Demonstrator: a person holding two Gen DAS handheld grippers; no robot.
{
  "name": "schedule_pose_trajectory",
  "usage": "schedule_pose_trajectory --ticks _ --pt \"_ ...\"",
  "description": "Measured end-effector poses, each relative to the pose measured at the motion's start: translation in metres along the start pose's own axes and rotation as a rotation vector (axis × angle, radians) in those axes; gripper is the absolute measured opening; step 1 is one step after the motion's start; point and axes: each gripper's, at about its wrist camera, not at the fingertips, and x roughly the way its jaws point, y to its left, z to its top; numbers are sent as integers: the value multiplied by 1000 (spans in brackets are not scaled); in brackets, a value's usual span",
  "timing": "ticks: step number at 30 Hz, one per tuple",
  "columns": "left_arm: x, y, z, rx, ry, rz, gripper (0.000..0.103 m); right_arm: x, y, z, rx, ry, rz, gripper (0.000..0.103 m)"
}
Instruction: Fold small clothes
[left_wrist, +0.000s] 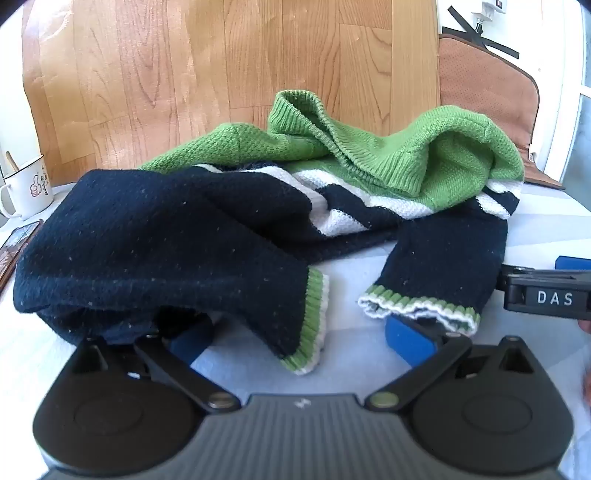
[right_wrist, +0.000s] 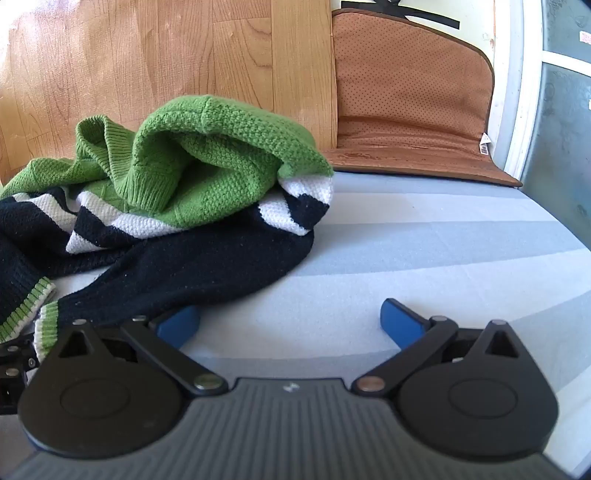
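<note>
Closest to the left wrist camera, the left gripper (left_wrist: 299, 338) has its jaws spread wide, with nothing held between them. Its blue fingertips (left_wrist: 408, 341) sit low at the near edge of a small knitted sweater (left_wrist: 207, 229). One fingertip is partly tucked under the navy fabric, the other lies just under the cuff of the right-hand sleeve (left_wrist: 443, 266). The left-hand sleeve (left_wrist: 303, 325) droops between the two fingers, its green and white cuff touching the tabletop (left_wrist: 354, 266).

That sweater lies crumpled on the pale blue striped tabletop, navy in the lower part, with white stripes across the middle and green at the top. Its green collar (left_wrist: 314, 122) stands bunched up at the far side.

From the right wrist view, the right gripper (right_wrist: 291, 325) also has its jaws wide apart and holds nothing. Its left fingertip touches the navy sleeve (right_wrist: 192, 273), while the other rests over the bare tabletop (right_wrist: 424, 251). The sweater (right_wrist: 184, 177) fills the left half of this view.

At the far left of the left wrist view a white mug (left_wrist: 27, 188) stands on the tabletop. A brown cushion (right_wrist: 406, 96) leans behind the tabletop on the right, beside a wooden panel (left_wrist: 221, 66).
</note>
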Motion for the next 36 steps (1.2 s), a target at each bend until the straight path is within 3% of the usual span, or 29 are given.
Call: schedule_pose_trajectory --ticks 17,22,25,28,31,34,36 --pt "-8 4 -6 11 -1 -3 103 0 0 0 0 1 0 103" --pt "-20 11 -13 -1 -14 -23 103 -12 -2 -7 -25 -2 39 103" --pt "-36 25 -21 -12 -37 -71 103 -21 -5 -14 -56 -10 64 103" --pt "-69 53 -23 -19 -120 -125 103 -33 -12 -20 -45 -28 88 103" --pt "-99 96 -15 -82 -213 -129 103 -50 -21 -22 -28 -99 117 91" --pt "-105 138 0 -178 -212 -133 103 -63 -19 -9 -50 -192 150 80" --pt "-97 159 11 -233 -174 -167 103 -68 -9 10 -108 -266 157 78"
